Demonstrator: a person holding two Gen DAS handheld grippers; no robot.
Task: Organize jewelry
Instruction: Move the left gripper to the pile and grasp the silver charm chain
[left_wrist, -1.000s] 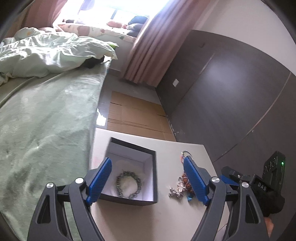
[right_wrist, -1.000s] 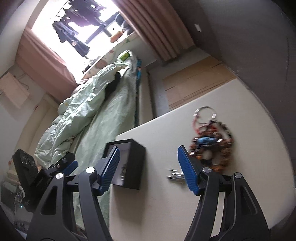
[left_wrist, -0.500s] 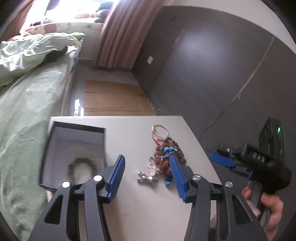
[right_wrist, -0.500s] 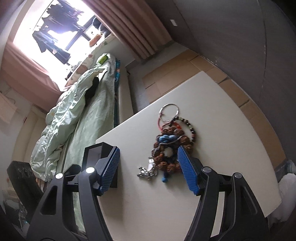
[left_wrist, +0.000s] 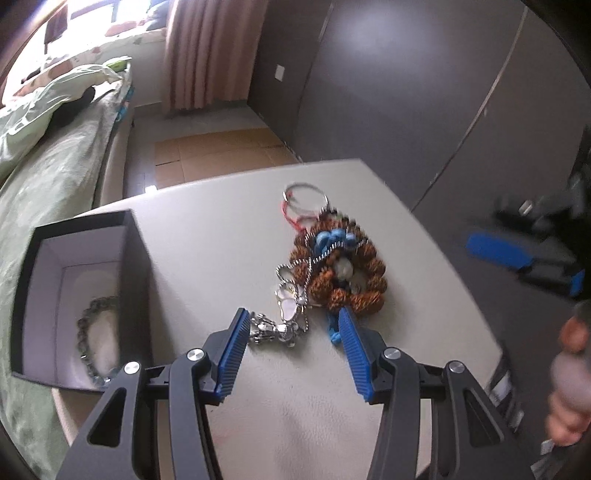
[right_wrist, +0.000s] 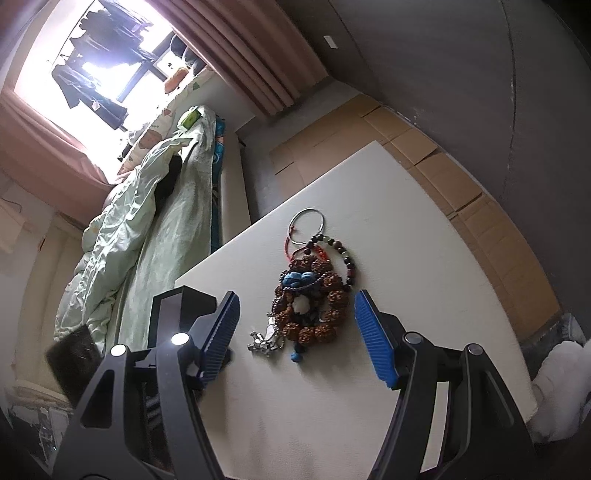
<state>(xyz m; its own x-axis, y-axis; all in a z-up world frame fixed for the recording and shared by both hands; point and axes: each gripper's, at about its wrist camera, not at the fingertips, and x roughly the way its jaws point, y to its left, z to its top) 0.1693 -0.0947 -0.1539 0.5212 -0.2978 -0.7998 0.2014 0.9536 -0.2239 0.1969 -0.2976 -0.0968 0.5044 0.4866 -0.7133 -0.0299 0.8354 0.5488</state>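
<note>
A pile of jewelry lies on the white table: a brown bead bracelet with blue cord, a silver ring, and a silver chain charm. The pile also shows in the right wrist view. An open black box at the left holds a metal bracelet. My left gripper is open, its tips beside the silver charm. My right gripper is open above the pile and shows blurred in the left wrist view.
A bed with green bedding runs along the table's left side. Cardboard sheets cover the floor beyond the table. A dark wardrobe wall stands to the right. The black box sits behind my right gripper's left finger.
My left gripper has moved right from over the box to the jewelry pile and narrowed its opening. My right gripper has shifted so the pile sits between its fingers.
</note>
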